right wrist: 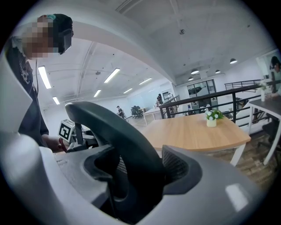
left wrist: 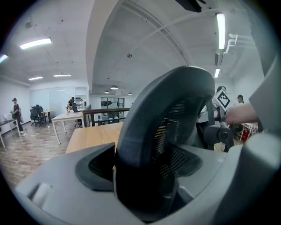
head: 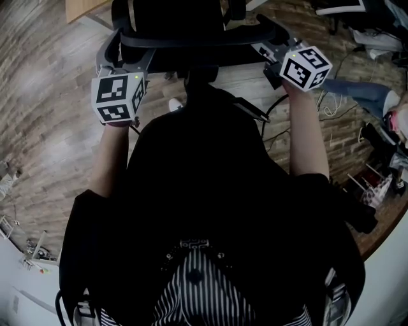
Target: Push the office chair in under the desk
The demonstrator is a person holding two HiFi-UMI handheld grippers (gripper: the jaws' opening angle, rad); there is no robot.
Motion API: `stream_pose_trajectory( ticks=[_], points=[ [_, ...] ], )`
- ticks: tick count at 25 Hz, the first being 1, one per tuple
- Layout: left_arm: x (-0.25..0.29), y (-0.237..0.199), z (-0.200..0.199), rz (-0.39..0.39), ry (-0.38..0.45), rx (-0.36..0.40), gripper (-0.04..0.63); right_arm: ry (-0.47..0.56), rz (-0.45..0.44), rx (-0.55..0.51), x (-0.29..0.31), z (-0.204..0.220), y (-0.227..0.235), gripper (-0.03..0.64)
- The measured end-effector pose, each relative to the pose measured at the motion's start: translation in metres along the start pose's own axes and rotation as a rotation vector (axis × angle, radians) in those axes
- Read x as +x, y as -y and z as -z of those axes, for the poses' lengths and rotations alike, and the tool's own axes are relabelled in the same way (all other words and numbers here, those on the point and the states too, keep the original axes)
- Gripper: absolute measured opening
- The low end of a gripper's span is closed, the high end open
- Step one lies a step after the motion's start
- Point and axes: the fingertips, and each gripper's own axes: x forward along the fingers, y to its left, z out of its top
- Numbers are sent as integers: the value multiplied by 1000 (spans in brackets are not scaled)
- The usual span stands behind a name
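Observation:
The black office chair (head: 185, 28) stands right in front of me, its mesh back toward me. My left gripper (head: 118, 56) is shut on the left edge of the chair's back frame (left wrist: 167, 127), which fills the gap between its jaws (left wrist: 145, 176). On the right edge of the same frame (right wrist: 112, 132), my right gripper (head: 271, 41) is also shut, and the rim runs through its jaws (right wrist: 136, 176). The wooden desk (right wrist: 197, 132) lies beyond the chair, and a corner of it shows at the top left (head: 83, 7). The chair's seat and base are hidden.
A small pot of flowers (right wrist: 212, 117) stands on the desk. Cables, bags and clutter (head: 376, 95) lie on the wood floor at the right. A black railing (right wrist: 219, 99), more desks (left wrist: 66, 118) and people stand farther back.

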Motion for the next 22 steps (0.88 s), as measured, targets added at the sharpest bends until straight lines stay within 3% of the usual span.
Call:
stream_pose_trajectory(
  ticks=[10,22],
  points=[
    [42,-11,-21,-30,7,2,368,11,-30,-19,23,-27,42,302],
    [100,-57,-50,-63,-18,-15,368,-21,-91,-42,80,-70,88,302]
  ],
)
